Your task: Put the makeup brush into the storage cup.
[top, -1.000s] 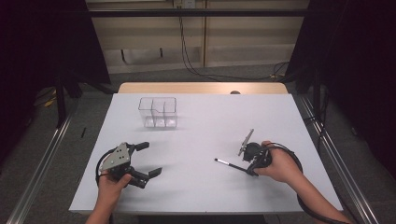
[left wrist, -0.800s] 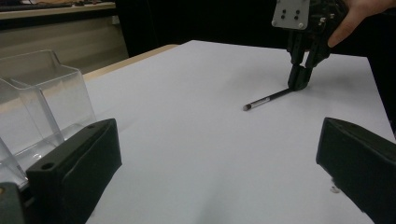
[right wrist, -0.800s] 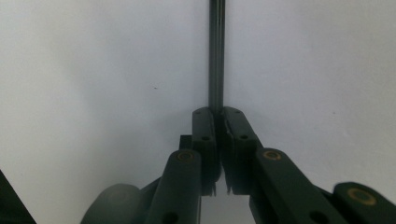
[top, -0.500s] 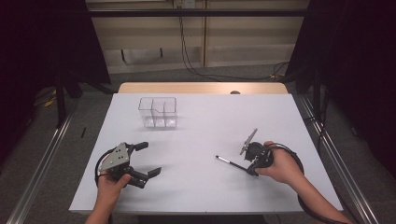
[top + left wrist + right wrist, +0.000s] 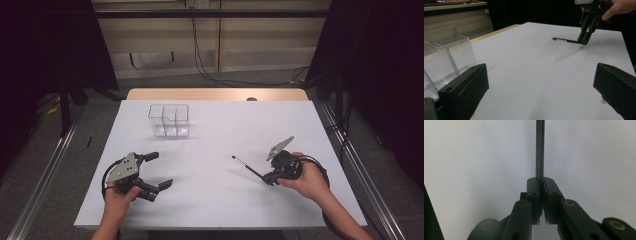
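— Table point(image 5: 220, 200) first: why is so much of the white top bare, with just the clear organizer point(image 5: 169, 120) standing toward the far left?

— My guess is that the compartmented box is where things get sorted, so it waits upright, well apart from both hands, with open sections facing up. In the left gripper view its clear walls point(image 5: 446, 52) sit just beside that tool's near jaw.

— And the left gripper point(image 5: 155, 172)?

— Jaws spread wide, nothing between them. The hand point(image 5: 119, 196) holds it low over the near left part of the table, pointing roughly toward the middle. I'd say it is idle and ready to help.

— So the right gripper point(image 5: 270, 179) has the work?

— Yes. Its jaws are pinched together on one end of a thin dark brush point(image 5: 248, 167); the right gripper view shows the handle point(image 5: 539, 150) running straight out from between the closed tips. Gripping at the end leaves the long shaft free, which should suit dropping it into a compartment.

— Where is the brush exactly?

— Right of centre, slanting away toward the left with its small rounded tip point(image 5: 554, 38) just above or touching the surface; I cannot tell which. The right hand point(image 5: 307, 177) tilts the tool steeply downward.
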Demonstrator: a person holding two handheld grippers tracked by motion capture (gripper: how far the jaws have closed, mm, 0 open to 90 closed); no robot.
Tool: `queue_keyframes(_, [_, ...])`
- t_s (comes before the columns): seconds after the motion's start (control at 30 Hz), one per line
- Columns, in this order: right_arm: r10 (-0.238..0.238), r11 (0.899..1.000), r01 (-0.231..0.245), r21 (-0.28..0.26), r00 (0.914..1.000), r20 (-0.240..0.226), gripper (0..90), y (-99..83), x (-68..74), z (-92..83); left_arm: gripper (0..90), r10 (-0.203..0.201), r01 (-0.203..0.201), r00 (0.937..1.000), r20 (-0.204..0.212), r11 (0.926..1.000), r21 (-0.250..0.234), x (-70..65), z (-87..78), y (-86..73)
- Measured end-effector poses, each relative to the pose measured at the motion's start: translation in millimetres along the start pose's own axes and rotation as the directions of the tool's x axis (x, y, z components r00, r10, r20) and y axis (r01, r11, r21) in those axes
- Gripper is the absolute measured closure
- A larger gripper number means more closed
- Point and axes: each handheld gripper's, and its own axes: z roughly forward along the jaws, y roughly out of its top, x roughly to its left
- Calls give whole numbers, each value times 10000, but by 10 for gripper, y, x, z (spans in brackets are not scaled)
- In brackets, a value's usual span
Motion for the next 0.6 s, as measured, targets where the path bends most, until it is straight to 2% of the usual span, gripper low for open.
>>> queue_keyframes(0.2, [88,9939,-84,-1100,10000,33,847,-57,-5,-56,0,-75,75,10000,25,10000,1,1,5,-6])
queue_keyframes(0.4, [342,9759,-369,-2151,9993,-165,847,-94,1,-91,0,-57,57,10000,33,10000,-14,2,4,-2])
queue_keyframes(0.5, [446,9584,-477,-2813,9989,-174,847,-117,2,-107,0,-91,91,10000,38,10000,-13,3,4,-5])
queue_keyframes(0.6, [559,9319,-600,-3578,9982,-218,847,-146,-7,-133,0,-92,92,10000,33,10000,-19,3,5,-6])
